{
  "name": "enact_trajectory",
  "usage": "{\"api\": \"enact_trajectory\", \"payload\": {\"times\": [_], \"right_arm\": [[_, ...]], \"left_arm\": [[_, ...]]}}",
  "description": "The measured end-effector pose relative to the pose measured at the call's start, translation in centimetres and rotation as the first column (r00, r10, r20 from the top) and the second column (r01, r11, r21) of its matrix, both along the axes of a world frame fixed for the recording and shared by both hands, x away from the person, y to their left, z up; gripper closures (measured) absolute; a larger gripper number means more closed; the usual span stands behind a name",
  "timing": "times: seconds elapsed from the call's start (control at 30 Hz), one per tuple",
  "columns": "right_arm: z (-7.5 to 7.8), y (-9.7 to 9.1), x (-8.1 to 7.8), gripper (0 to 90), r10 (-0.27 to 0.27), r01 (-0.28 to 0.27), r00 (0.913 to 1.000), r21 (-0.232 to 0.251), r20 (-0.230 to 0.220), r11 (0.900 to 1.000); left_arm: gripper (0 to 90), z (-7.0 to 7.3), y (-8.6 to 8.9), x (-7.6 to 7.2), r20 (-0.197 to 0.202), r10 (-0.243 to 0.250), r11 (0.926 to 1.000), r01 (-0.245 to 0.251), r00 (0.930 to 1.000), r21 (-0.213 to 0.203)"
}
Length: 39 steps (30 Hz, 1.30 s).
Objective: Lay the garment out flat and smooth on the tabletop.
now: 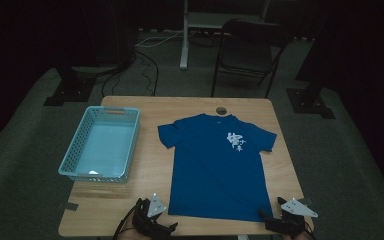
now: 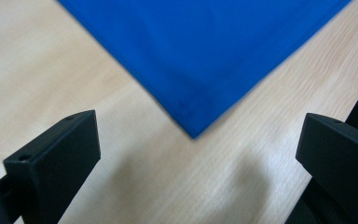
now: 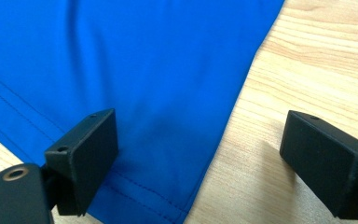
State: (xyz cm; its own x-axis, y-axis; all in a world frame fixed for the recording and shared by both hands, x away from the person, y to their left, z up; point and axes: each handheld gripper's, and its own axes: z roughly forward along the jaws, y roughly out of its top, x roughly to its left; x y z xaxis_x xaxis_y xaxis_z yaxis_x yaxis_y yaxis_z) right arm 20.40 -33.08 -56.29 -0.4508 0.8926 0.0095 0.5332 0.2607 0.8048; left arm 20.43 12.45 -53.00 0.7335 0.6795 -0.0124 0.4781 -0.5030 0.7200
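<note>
Dim room with a wooden table on grey carpet

The light wooden table (image 1: pixel 125 205) has rounded corners and a small round hole (image 1: pixel 221 110) near its far edge; grey carpet (image 1: pixel 25 165) covers the floor around it. Beyond the far edge stands a dark folding chair (image 1: pixel 247 50), with a white stand leg (image 1: pixel 184 35) just to its left. Black cables (image 1: pixel 147 70) trail across the carpet past the far left corner. Dark stand bases (image 1: pixel 67 92) sit on either side, and the surroundings fall into deep shadow.
</note>
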Motion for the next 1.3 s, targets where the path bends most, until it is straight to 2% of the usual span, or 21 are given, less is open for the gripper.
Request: {"api": "enact_trajectory", "payload": {"times": [0.03,0.07,0.1,0.17,0.23,0.27,0.3,0.33,0.37,0.4,0.47,0.5,0.57,0.67,0.7,0.73,0.8,0.83,0.97,1.3], "right_arm": [[-0.1,-0.1,0.0,10.8,0.008,-0.008,0.9999,0.006,0.013,0.9999],[-0.2,-0.1,0.0,10.8,0.008,-0.008,0.9998,0.009,0.017,0.9999],[-0.2,-0.1,0.0,10.8,0.008,-0.008,0.9998,0.009,0.017,0.9999],[-0.2,-0.1,-0.1,10.8,0.007,-0.007,0.9997,0.01,0.022,0.9999],[-0.3,-0.1,-0.1,10.8,0.005,-0.005,0.9996,0.013,0.026,0.9999],[-0.3,-0.2,-0.2,10.8,0.004,-0.004,0.9996,0.013,0.027,0.9999],[-0.3,-0.2,-0.2,10.8,0.004,-0.004,0.9996,0.013,0.027,0.9999],[-0.4,-0.2,-0.2,10.8,0.003,-0.004,0.9995,0.016,0.031,0.9999],[-0.4,-0.2,-0.2,10.8,0.003,-0.004,0.9995,0.016,0.031,0.9999],[-0.4,-0.2,-0.2,10.8,0.003,-0.004,0.9995,0.017,0.033,0.9998],[-0.4,-0.2,-0.2,10.8,0.004,-0.005,0.9994,0.017,0.035,0.9998],[-0.4,-0.2,-0.2,10.8,0.004,-0.005,0.9993,0.019,0.036,0.9998],[-0.4,-0.2,-0.2,10.8,0.005,-0.006,0.9993,0.018,0.037,0.9998],[-0.4,-0.2,-0.2,10.8,0.009,-0.01,0.9992,0.021,0.038,0.9997],[-0.5,-0.3,-0.3,10.8,0.015,-0.016,0.9991,0.019,0.04,0.9997],[-0.5,-0.3,-0.3,10.8,0.015,-0.016,0.9991,0.019,0.04,0.9997],[-0.5,-0.3,-0.3,10.8,0.023,-0.024,0.9987,0.023,0.046,0.9994],[-0.5,-0.3,-0.3,10.8,0.025,-0.026,0.9987,0.024,0.045,0.9994],[-0.6,-0.4,-0.4,10.8,0.031,-0.032,0.9983,0.024,0.049,0.9992],[-0.7,-0.5,-0.5,10.8,0.044,-0.045,0.9975,0.029,0.056,0.9986]], "left_arm": [[0.0,0.1,0.0,0.4,0.006,0.051,0.9987,-0.051,0.9987,0.008],[0.0,0.1,0.0,0.4,0.006,0.051,0.9987,-0.051,0.9987,0.008],[0.0,0.0,-0.4,0.8,-0.007,0.089,0.9952,-0.089,0.996,0.04],[0.0,-0.1,-1.0,1.5,0.01,0.115,0.991,-0.116,0.9933,0.067],[0.0,-0.3,-1.9,2.5,0.02,0.148,0.9839,-0.149,0.9888,0.098],[0.0,-0.4,-2.7,3.3,0.057,0.168,0.9728,-0.175,0.9842,0.152],[0.0,-0.4,-2.7,3.3,0.057,0.168,0.9728,-0.175,0.9842,0.152],[0.0,-0.5,-3.2,4.0,0.048,0.159,0.9626,-0.166,0.9861,0.214],[0.0,-0.5,-3.2,4.0,0.048,0.159,0.9626,-0.166,0.9861,0.214],[0.0,-0.5,-3.4,4.2,0.029,0.154,0.963,-0.156,0.9877,0.22],[0.0,-0.3,-3.4,4.2,0.022,0.148,0.9567,-0.149,0.9887,0.25],[0.0,-0.1,-3.3,3.8,0.029,0.14,0.9503,-0.143,0.9897,0.277],[0.0,-0.1,-3.1,3.5,0.025,0.142,0.9512,-0.143,0.9896,0.273],[0.0,-0.3,-2.2,2.9,-0.005,0.138,0.9625,-0.133,0.9904,0.236],[0.0,-0.7,-1.5,2.6,-0.02,0.148,0.9729,-0.142,0.9888,0.183],[0.0,-0.7,-1.5,2.6,-0.02,0.148,0.9729,-0.142,0.9888,0.183],[0.0,-1.2,-0.8,2.5,-0.037,0.159,0.9814,-0.154,0.9866,0.115],[0.0,-1.5,-0.4,2.5,-0.049,0.167,0.983,-0.163,0.9847,0.084],[0.0,-1.9,-0.1,2.1,-0.008,0.163,0.9855,-0.163,0.9866,0.048],[0.0,-2.2,0.0,1.7,0.012,0.184,0.9824,-0.185,0.9828,0.027]]}}
